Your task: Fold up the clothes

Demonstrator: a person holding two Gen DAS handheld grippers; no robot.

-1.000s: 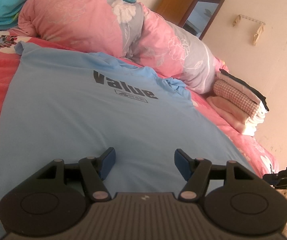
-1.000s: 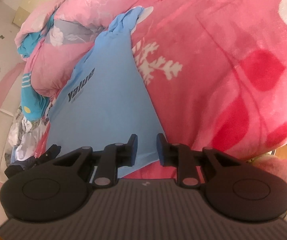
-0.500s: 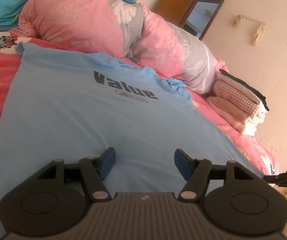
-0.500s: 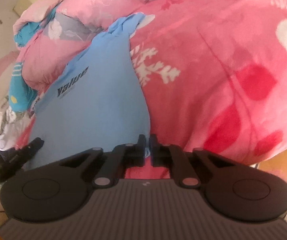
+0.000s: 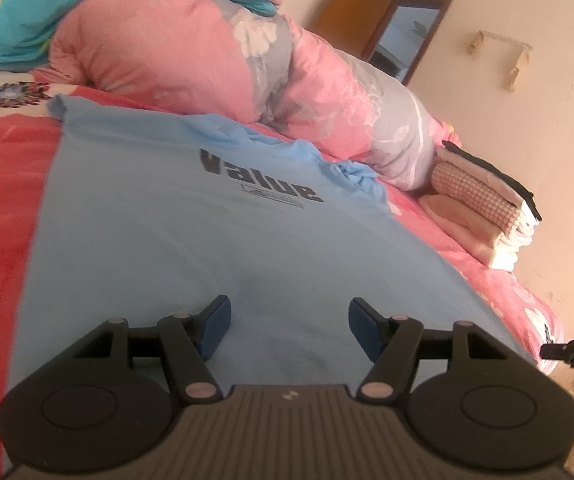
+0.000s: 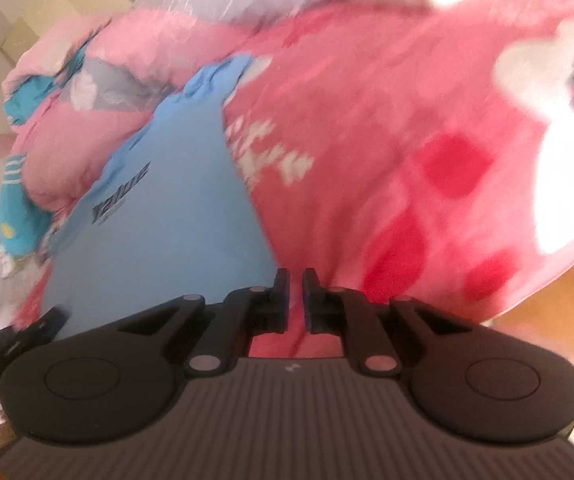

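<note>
Right gripper had just been closing: jaws went from clearly spread a second ago to nearly pressed together, only a thin slit left. It sat at the bottom right corner of the blue t-shirt, but the right view was motion-blurred and I couldn't see cloth in the slit, so whether the hem was actually pinched I couldn't tell. The slit had also widened a touch from half a second before, so my guess was a missed or slipping grab, not a firm one. Left gripper sat with jaws spread over the lower middle of the shirt, pinching nothing; same as in both earlier left frames. The shirt lay flat, print up, on the red floral bedspread, collar end up against the pink quilt, one sleeve bunched on the right. It was unfolded, so the fold hadn't started; the corner grab looked like step one. Versus a second ago, the right view had swung and tilted so the shirt corner lined up with the jaws. The stack of folded clothes by the wall hadn't moved.
</note>
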